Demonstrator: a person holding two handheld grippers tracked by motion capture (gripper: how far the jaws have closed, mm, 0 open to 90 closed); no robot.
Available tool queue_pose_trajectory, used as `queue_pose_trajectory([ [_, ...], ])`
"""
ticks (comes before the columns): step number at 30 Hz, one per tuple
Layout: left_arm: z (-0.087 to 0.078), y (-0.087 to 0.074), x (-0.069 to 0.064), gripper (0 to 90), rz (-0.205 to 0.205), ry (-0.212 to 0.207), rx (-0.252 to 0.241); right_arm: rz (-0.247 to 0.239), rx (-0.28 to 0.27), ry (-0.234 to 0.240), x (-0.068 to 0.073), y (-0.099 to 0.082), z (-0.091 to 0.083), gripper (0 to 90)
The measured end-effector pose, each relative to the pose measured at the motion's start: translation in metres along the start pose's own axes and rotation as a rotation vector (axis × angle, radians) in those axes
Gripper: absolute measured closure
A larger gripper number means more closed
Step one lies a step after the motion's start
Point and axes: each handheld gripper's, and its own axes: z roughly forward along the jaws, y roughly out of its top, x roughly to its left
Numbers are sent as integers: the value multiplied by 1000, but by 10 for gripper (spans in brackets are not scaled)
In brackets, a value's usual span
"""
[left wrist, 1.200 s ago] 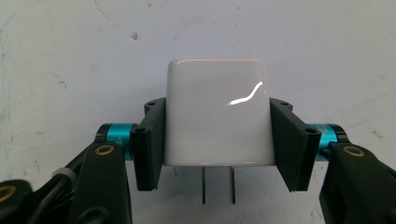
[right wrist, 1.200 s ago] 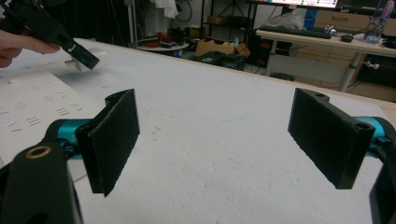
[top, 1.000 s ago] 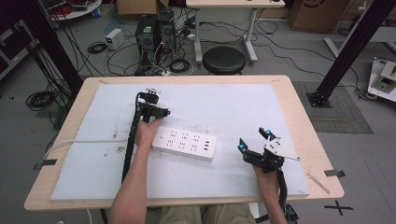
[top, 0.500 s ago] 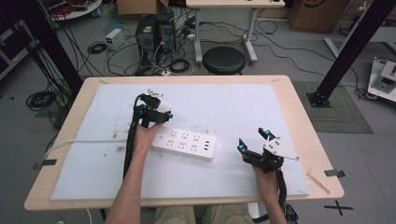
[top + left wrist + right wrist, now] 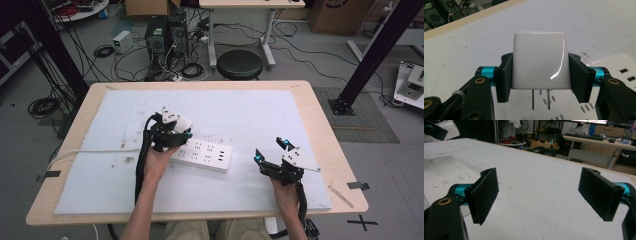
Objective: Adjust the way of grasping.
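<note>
L gripper: clamped on charger – prongs down, above strip
R gripper: wide open, holds nothing – over mat

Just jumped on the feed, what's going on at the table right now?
A person works with a gripper in each hand. The left gripper is clamped on a white plug adapter, its two prongs pointing down, above the end of the white power strip that lies on the white mat. The prongs are not yet in a socket. The right gripper is open and holds nothing, low over the mat beside the strip.
</note>
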Motion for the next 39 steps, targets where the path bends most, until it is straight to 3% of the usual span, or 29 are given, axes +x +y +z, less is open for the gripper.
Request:
queue_pose_trajectory([
  [5, -8, -11, -16, 424, 22, -25, -42, -12, 15, 4, 1, 1, 1, 169],
  [9, -16, -16, -29, 424, 72, -25, -85, -17, 28, 2, 2, 1, 3, 169],
  [12, -23, -18, -39, 424, 137, -15, -120, -2, 46, 25, 2, 2, 4, 169],
  [13, -23, -18, -39, 424, 137, -15, -120, -2, 46, 25, 2, 2, 4, 169],
  [14, -26, -20, -47, 424, 181, -10, -141, 10, 51, 38, 1, 3, 4, 169],
  [15, -26, -20, -47, 424, 181, -10, -141, 10, 51, 38, 1, 3, 4, 169],
  [17, -29, -22, -58, 424, 249, 11, -161, 41, 53, 107, 1, 4, 3, 169],
  [19, -29, -25, -65, 424, 288, 18, -184, 56, 44, 150, 1, 6, 2, 169],
  [23, -28, -30, -78, 424, 340, 19, -232, 76, 18, 245, 3, 15, -1, 169],
  [25, -28, -31, -81, 424, 355, 18, -238, 82, 18, 262, 3, 17, -2, 169],
  [26, -28, -34, -87, 424, 378, 24, -264, 93, 14, 283, 3, 19, -3, 170],
  [33, -31, -42, -100, 424, 488, 45, -363, 218, 63, 485, -1, 31, 4, 173],
  [34, -31, -42, -100, 424, 488, 45, -363, 218, 63, 485, -1, 31, 4, 173],
  [35, -30, -42, -104, 424, 522, 63, -358, 233, 75, 506, -1, 33, 5, 173],
  [36, -30, -42, -105, 424, 534, 66, -346, 253, 86, 550, -1, 36, 8, 172],
  [39, -29, -43, -108, 425, 560, 73, -347, 271, 93, 599, 0, 40, 10, 173],
])
